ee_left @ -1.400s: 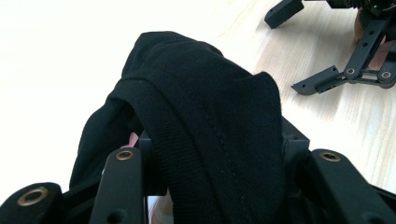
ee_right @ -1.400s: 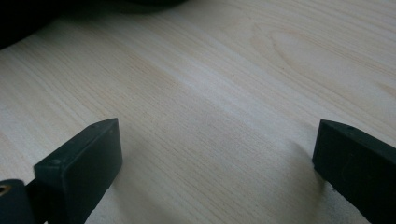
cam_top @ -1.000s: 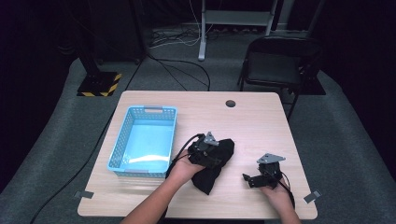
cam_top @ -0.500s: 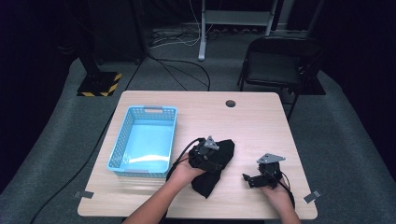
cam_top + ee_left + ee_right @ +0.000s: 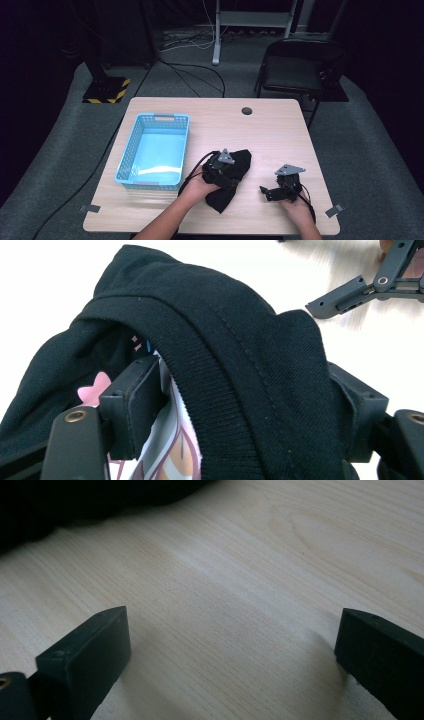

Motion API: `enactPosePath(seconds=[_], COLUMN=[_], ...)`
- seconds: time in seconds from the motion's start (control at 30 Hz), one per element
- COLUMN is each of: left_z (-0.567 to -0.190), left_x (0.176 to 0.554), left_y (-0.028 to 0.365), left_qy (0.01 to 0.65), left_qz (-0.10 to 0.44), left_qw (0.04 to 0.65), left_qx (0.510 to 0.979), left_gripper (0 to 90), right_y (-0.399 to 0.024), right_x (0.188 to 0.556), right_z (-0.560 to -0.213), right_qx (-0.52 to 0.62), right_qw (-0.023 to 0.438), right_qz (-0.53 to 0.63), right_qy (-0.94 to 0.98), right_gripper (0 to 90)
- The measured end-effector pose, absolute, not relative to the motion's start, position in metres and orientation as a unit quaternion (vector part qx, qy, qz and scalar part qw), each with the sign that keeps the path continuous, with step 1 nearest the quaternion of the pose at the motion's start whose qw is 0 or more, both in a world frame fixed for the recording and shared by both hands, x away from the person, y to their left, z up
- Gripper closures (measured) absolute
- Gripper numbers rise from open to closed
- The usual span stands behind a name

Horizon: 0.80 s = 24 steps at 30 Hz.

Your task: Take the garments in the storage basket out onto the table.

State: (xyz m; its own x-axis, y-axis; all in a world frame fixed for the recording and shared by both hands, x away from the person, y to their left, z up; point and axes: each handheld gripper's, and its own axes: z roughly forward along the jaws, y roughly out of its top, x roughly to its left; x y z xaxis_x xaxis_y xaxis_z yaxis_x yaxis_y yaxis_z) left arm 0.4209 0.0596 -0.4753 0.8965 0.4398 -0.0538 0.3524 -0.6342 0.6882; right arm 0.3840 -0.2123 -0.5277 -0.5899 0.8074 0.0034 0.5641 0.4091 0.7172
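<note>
a black garment (image 5: 231, 177) is seen bunched on the worktop (image 5: 270, 130) just right of the blue basket (image 5: 155, 150), draped between the just-opened jaws of the left gripper (image 5: 234, 176), apparently being released, while the right gripper (image 5: 266, 192) is rested wide open and empty nearby.

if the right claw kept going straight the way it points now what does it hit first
Most likely the black garment: the right claw, open with bare table between its jaws, points at it. Depth is unclear.
</note>
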Motion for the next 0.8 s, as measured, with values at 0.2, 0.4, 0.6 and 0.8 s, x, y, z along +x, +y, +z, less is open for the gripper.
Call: enactPosePath(seconds=[0.2,0.4,0.6,0.8], left_z=[-0.477,-0.479,-0.478,-0.474], left_x=[0.419,0.416,0.411,0.405], left_y=[0.057,0.055,0.055,0.061], left_qy=[0.212,0.2,0.199,0.195], left_qz=[0.059,0.065,0.073,0.082], left_qw=[0.365,0.36,0.361,0.365], left_qx=[0.905,0.909,0.908,0.907], left_gripper=[15.2,8.0,6.5,7.2], right_y=[-0.212,-0.212,-0.212,-0.212], right_x=[0.384,0.384,0.384,0.384], right_z=[-0.528,-0.528,-0.528,-0.528], right_qx=[0.418,0.418,0.418,0.418], right_qw=[0.175,0.175,0.175,0.175], right_qz=[0.348,0.348,0.348,0.348], right_qy=[0.821,0.821,0.821,0.821], right_gripper=[0.9,0.9,0.8,0.8])
